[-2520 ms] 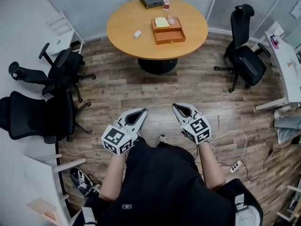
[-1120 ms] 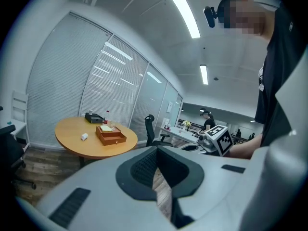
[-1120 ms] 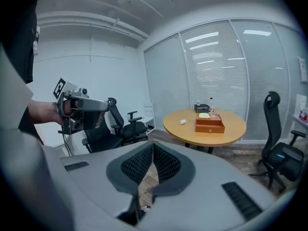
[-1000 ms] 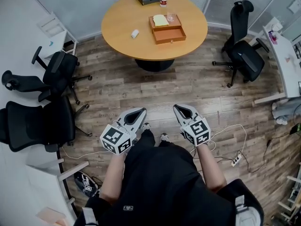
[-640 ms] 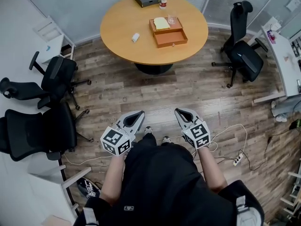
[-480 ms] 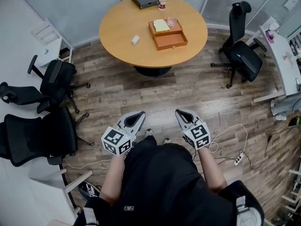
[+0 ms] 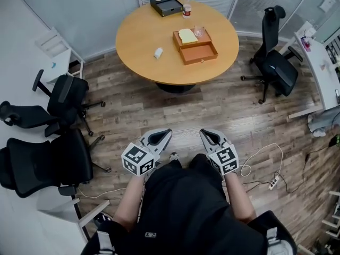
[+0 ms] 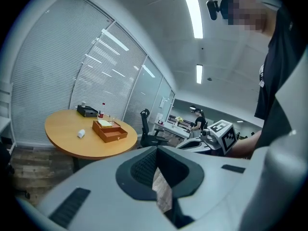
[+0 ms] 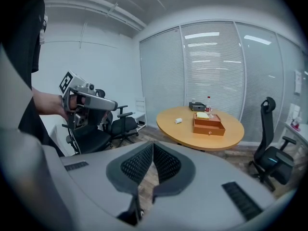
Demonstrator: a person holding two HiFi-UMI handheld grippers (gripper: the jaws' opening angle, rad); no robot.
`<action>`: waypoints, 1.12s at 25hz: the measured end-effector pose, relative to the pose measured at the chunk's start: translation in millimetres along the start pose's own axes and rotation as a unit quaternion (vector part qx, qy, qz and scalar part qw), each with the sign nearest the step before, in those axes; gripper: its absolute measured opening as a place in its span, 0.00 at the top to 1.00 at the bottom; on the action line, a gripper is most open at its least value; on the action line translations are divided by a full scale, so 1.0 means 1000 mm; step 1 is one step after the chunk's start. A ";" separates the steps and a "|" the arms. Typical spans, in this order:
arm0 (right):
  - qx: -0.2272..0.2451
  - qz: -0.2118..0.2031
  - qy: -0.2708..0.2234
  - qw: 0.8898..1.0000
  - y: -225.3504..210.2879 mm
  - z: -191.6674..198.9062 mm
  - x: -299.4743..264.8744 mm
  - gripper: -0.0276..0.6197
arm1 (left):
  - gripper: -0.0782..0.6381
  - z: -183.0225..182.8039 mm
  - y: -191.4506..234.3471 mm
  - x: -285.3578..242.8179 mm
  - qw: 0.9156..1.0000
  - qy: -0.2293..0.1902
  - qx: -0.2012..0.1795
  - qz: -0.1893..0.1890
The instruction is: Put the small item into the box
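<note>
- Left hand-held gripper: clenched with nothing between the jaws, carried low in front of the person's body and aimed towards the desk. This looks like a carrying posture, since the work lies well out of reach.
- Right hand-held gripper: likewise clenched and empty, its pads meeting at the tip, level with the left one and pointing the same way.
- Small item: a white, stubby object lying on the bare desk top, left of the box and clearly apart from it. Neither gripper is near it, so the pick-up has not begun.
- Box: orange-brown wood, open at the top. A yellow pad fills its far compartment, and the near compartment appears bare, making it the likely target.
- Desk: round, with a light wooden top on a dark central foot. A black tray and a bottle stand at its far edge.
- Room: wood-plank floor, walls lined with pale blinds, and black office chairs to the left and right. A white cable trails on the floor at the person's right.
</note>
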State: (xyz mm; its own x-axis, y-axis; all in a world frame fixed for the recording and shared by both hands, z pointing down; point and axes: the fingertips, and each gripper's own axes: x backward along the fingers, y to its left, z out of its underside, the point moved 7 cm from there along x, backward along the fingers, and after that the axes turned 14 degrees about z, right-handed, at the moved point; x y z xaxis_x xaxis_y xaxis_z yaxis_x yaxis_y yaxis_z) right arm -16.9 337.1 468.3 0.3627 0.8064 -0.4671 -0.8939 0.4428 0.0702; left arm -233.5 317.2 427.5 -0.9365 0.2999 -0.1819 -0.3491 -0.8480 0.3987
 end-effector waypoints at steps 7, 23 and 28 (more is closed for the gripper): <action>0.003 -0.003 0.008 1.000 -0.015 0.002 -0.007 0.95 | 0.88 -0.005 0.011 -0.011 1.000 -0.002 0.004 -0.004; 0.042 -0.070 -0.016 0.997 -0.105 -0.018 -0.041 0.95 | 0.88 -0.036 0.011 -0.088 0.998 -0.016 0.002 -0.061; 0.038 -0.080 -0.018 0.996 -0.142 -0.012 -0.042 0.95 | 0.88 -0.040 0.006 -0.125 0.997 -0.013 0.002 -0.071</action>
State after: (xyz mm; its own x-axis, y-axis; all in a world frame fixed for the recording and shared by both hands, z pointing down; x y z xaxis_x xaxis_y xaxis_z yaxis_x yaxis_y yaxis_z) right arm 91.5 235.5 467.4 0.5095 0.7362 -0.4454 -0.8016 0.5943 0.0654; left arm -117.2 256.8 416.4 -0.8784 0.4280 -0.2128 -0.4779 -0.7950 0.3736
